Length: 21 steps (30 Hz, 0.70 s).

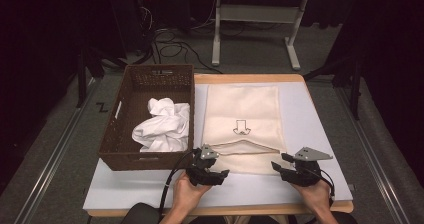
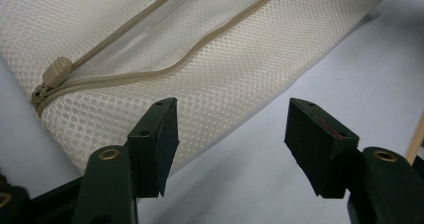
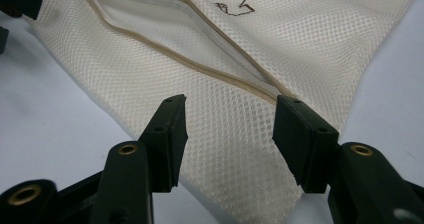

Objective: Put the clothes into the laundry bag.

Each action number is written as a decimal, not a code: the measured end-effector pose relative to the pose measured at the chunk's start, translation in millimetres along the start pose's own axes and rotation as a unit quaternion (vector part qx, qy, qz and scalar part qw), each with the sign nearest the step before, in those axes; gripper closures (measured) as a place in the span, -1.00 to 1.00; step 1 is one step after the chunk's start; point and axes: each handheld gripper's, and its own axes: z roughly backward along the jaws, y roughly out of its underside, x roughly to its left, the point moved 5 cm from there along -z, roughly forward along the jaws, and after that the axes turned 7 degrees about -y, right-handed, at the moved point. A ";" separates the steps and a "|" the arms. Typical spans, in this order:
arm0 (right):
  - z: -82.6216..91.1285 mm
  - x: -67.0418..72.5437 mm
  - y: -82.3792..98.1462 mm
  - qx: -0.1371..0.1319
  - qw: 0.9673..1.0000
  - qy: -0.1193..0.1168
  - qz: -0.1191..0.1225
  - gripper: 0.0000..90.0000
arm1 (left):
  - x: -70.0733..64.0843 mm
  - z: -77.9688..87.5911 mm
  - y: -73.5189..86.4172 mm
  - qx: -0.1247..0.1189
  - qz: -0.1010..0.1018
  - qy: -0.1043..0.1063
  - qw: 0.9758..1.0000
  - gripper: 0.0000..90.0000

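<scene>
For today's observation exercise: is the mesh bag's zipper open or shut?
Open. The mesh bag lies flat, and its zipper gapes, the two tape edges parted; the slider sits at one end.

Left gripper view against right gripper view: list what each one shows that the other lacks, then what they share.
Left gripper view: the zipper pull at the closed end of the zip, and a strip of the table's wooden edge at far right.

Right gripper view: the arrow outline printed on the mesh bag, plus part of the left claw at top left.

Shared: the cream mesh bag with its zipper opening gaping, the pale tabletop, and each view's own claw, left and right, open with nothing gripped.
</scene>
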 end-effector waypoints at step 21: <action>-0.7 -0.3 0.4 0.008 1.000 -0.001 -0.006 0.10 | -20.6 3.0 -16.6 -0.006 -0.047 0.014 0.999 -0.15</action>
